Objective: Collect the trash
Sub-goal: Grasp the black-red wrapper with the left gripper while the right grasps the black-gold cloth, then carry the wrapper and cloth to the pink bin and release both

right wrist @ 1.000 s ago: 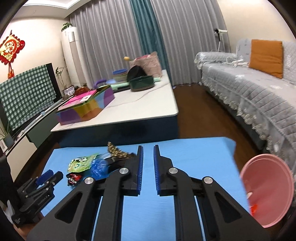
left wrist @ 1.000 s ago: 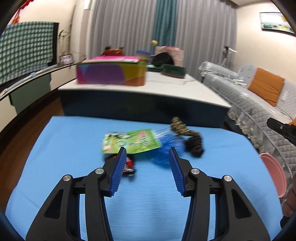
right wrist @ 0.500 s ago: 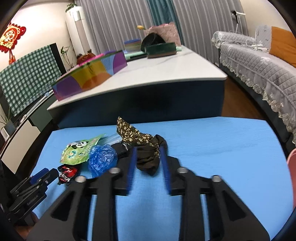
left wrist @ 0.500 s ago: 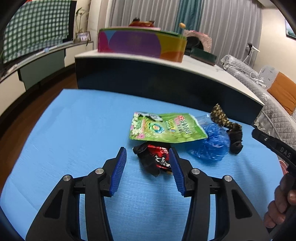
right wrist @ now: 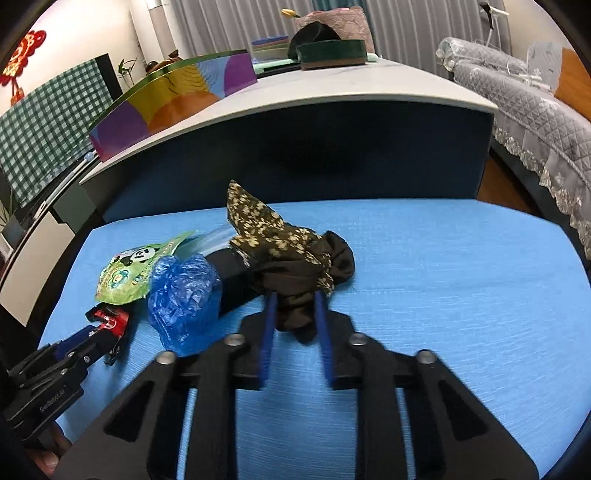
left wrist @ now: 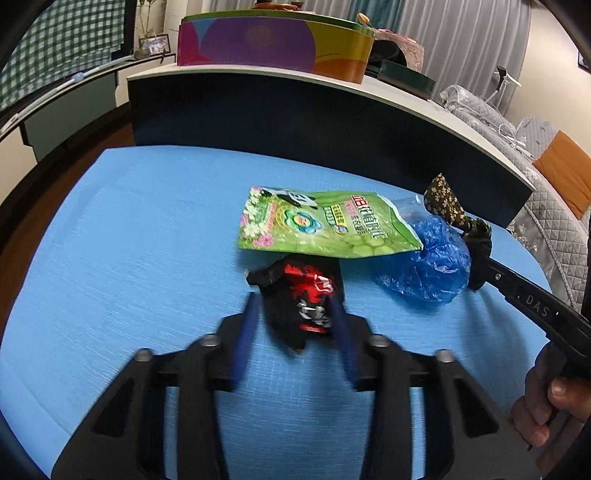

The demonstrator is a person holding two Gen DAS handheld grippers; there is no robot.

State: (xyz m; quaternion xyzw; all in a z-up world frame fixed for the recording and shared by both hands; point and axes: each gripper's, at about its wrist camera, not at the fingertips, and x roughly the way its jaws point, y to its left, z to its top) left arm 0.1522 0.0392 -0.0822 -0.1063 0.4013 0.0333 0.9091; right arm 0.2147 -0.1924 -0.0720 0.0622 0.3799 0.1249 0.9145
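- A blue tabletop (left wrist: 147,240) fills the lower half of both views.
- Beyond it, toward 12 o'clock, stands a long dark-fronted counter with a white top (right wrist: 332,107).
- A multicoloured box (left wrist: 273,44) sits on that counter at 12 o'clock in the left view.
- A dark green tray (right wrist: 332,53) lies further along the counter.
- A green checked cloth (right wrist: 48,133) hangs at 10 o'clock.
- A grey quilted sofa (right wrist: 517,96) with an orange cushion (left wrist: 565,166) runs along at 2 o'clock.
- Grey curtains (left wrist: 461,33) hang behind.
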